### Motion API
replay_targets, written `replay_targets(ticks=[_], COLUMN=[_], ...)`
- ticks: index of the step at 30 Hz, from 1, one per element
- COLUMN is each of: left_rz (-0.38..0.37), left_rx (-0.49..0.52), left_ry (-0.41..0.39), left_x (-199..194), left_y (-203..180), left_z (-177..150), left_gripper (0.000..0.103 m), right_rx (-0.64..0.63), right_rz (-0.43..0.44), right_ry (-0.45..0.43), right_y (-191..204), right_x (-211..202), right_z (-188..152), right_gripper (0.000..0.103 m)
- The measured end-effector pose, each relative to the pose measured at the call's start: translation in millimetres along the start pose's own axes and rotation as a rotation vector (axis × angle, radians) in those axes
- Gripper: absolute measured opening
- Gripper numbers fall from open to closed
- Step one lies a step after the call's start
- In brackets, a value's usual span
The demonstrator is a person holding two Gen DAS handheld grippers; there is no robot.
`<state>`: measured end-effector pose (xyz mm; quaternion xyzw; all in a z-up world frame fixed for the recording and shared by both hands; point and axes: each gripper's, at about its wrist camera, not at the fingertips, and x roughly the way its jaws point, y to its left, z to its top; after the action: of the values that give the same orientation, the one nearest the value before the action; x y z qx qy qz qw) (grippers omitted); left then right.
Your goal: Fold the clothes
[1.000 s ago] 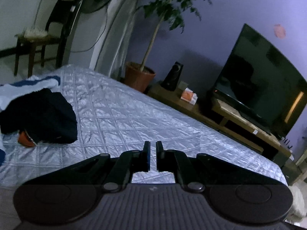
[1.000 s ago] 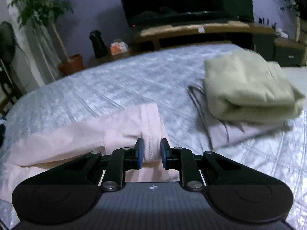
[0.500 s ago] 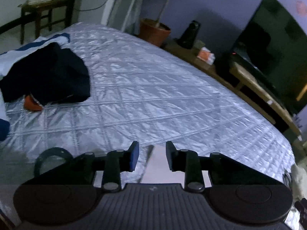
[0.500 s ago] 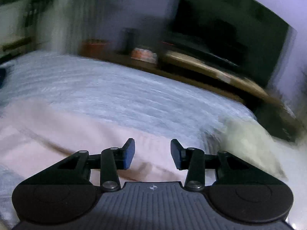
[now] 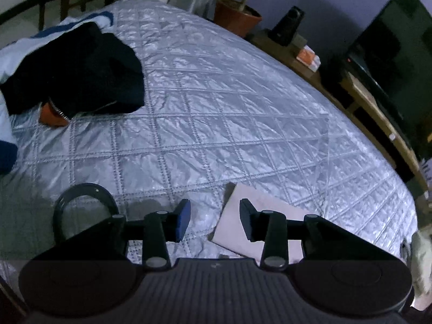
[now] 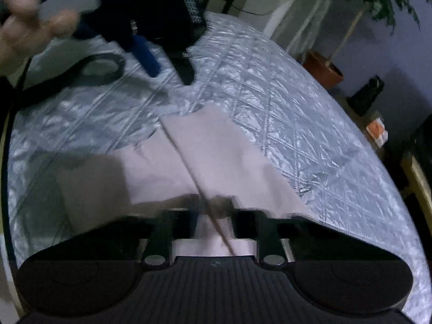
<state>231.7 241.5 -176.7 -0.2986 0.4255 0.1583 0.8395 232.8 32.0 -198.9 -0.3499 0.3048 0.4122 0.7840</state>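
Note:
A pink garment (image 5: 259, 205) lies flat on the silver quilted bedspread (image 5: 216, 108). My left gripper (image 5: 214, 221) hovers at its near corner. Its jaws are opening, the cloth's edge lies just inside the right finger, and nothing is pinched. The right wrist view is smeared. There my right gripper (image 6: 213, 216) is down on the pink garment (image 6: 210, 148), shut on the cloth where its middle seam runs between the fingers. A hand (image 6: 24, 27) holding the left gripper (image 6: 171, 77) shows at top left of that view.
A heap of dark clothes (image 5: 81, 70) over a white-and-blue garment (image 5: 16, 59) sits at the bed's far left, with an orange piece (image 5: 51, 117) beneath. Beyond the bed stand a plant pot (image 5: 237, 16), a wooden bench (image 5: 364, 100) and a TV (image 5: 394, 54).
My left gripper has opened and tipped down, bringing the pink corner into view. My right gripper released the pink fold, swung sideways across the garment, rolled, and came down on the cloth.

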Motion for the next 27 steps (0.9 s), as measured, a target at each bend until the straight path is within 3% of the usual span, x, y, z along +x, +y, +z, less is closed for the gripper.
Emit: replay_targets(ticks=[8, 13, 16, 21, 25, 27], left_rz=[-0.040, -0.045, -0.036, -0.025, -0.032, -0.036], left_rx=[-0.071, -0.098, -0.137, -0.144, -0.104, -0.084], left_ry=[0.055, 0.043, 0.012, 0.006, 0.033, 0.041], left_x=[5, 1, -2, -1, 4, 5], left_y=[9, 13, 21, 22, 14, 10], left_z=[0, 6, 15, 19, 14, 12], left_gripper=[0.037, 0.039, 0.039, 0.040, 0.040, 0.040], right_rx=[0.139, 0.041, 0.050, 0.139, 0.014, 0.040], right_rz=[-0.021, -0.027, -0.036, -0.029, 0.057, 0.091], right_ry=[-0.096, -0.159, -0.172, -0.168, -0.065, -0.071], right_y=[-16, -5, -1, 3, 33, 39], right_x=[-30, -60, -76, -89, -75, -75], right_z=[6, 1, -11, -32, -47, -48], right_gripper=[0.001, 0.001, 0.001, 0.001, 0.002, 0.002])
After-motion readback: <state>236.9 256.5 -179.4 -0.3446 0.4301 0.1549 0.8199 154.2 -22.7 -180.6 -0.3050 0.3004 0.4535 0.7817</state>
